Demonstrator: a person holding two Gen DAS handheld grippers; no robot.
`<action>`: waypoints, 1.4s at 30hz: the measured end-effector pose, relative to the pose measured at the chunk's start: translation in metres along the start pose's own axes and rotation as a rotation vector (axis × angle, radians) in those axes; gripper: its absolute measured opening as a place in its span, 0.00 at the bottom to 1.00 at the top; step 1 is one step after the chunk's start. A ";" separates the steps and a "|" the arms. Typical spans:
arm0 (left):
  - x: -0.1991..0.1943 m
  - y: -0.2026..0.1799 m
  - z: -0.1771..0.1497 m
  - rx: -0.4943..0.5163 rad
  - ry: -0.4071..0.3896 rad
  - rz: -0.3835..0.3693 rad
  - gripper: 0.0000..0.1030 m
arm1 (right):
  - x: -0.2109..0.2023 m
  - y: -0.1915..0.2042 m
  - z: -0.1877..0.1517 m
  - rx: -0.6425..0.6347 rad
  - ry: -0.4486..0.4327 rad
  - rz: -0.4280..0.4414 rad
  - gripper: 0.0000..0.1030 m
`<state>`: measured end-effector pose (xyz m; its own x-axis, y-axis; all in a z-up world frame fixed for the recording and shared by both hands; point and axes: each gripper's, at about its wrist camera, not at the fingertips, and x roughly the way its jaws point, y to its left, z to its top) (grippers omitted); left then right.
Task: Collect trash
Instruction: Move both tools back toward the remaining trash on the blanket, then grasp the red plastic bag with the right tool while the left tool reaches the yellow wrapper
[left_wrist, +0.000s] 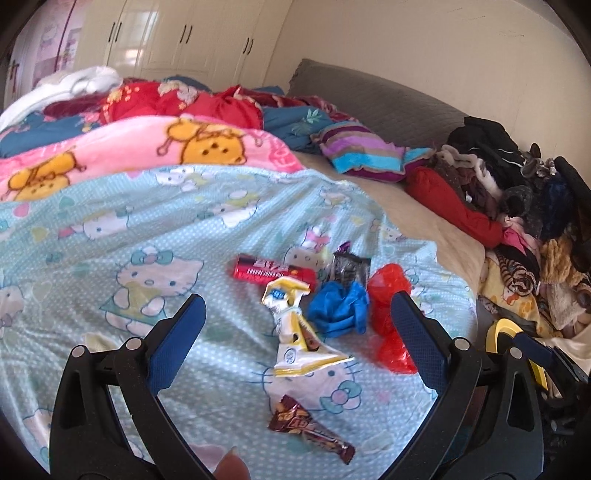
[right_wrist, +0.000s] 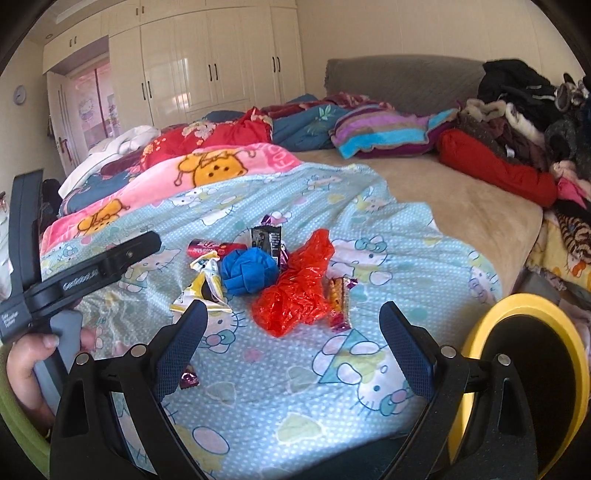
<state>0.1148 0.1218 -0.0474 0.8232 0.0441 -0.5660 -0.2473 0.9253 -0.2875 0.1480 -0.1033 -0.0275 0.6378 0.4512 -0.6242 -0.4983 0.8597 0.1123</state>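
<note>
Trash lies in a heap on the light-blue cartoon-cat sheet (left_wrist: 129, 229). It holds a yellow-white wrapper (left_wrist: 295, 332), a crumpled blue piece (left_wrist: 338, 308), a red plastic bag (left_wrist: 388, 325), a red tube-shaped pack (left_wrist: 273, 273), a black wrapper (left_wrist: 349, 271) and a brown bar wrapper (left_wrist: 310, 428). My left gripper (left_wrist: 297, 297) hangs open above the yellow-white wrapper. My right gripper (right_wrist: 293, 307) is open too, just short of the red plastic bag (right_wrist: 295, 291), with the blue piece (right_wrist: 249, 271) and an orange snack wrapper (right_wrist: 340, 299) beside it. A small purple wrapper (right_wrist: 189, 378) lies by its left finger.
A yellow-rimmed bin (right_wrist: 524, 301) stands at the bed's right side, also visible as a yellow rim (left_wrist: 504, 325). Piled clothes (right_wrist: 517, 122) fill the right of the bed and folded blankets (right_wrist: 207, 166) the left. A hand (right_wrist: 29, 362) holds the left gripper's body (right_wrist: 92, 269).
</note>
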 end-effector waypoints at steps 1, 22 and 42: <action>0.003 0.003 -0.001 -0.006 0.011 -0.005 0.89 | 0.004 0.000 0.001 0.003 0.007 0.001 0.84; 0.056 0.019 -0.036 -0.100 0.240 -0.081 0.44 | 0.090 -0.008 -0.004 0.060 0.212 0.054 0.10; 0.047 0.014 -0.035 -0.136 0.215 -0.107 0.12 | 0.033 -0.001 -0.035 0.044 0.126 0.142 0.07</action>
<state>0.1327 0.1234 -0.1050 0.7248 -0.1456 -0.6734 -0.2429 0.8606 -0.4476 0.1487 -0.0979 -0.0752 0.4834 0.5375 -0.6910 -0.5501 0.8005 0.2379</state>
